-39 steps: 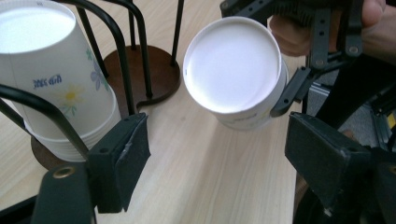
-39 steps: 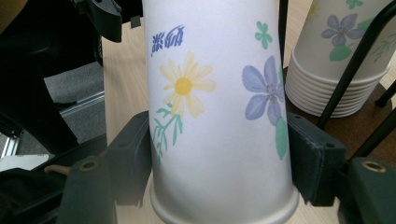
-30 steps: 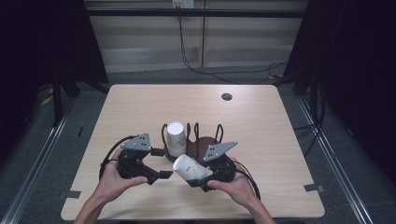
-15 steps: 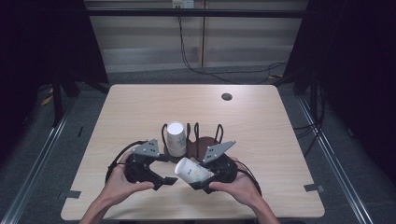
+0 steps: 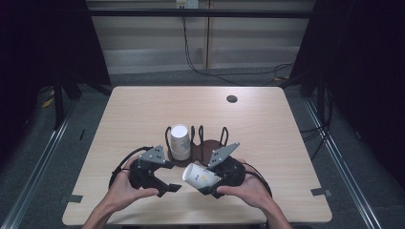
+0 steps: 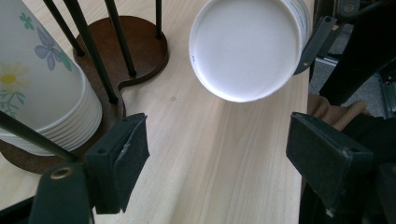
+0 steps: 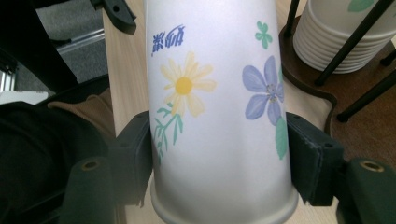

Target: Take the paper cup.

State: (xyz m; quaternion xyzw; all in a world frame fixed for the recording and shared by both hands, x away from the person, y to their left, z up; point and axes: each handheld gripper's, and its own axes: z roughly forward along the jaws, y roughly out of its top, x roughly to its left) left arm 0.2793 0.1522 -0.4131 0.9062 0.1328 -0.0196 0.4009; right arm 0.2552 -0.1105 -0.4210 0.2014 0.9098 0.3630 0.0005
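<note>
Right gripper view: right tool [image 7: 219,154] clenched on flowered paper cup [image 7: 215,102]; left tool [image 6: 224,149] released, wide, empty.

cup: white paper cup [image 5: 197,175] with flower print, tipped sideways, base toward frame left
place: lower centre of the high view

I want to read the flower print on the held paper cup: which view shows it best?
The right gripper view: the paper cup is close up side-on. The left gripper view shows its white bottom; the high view shows it small.
</note>
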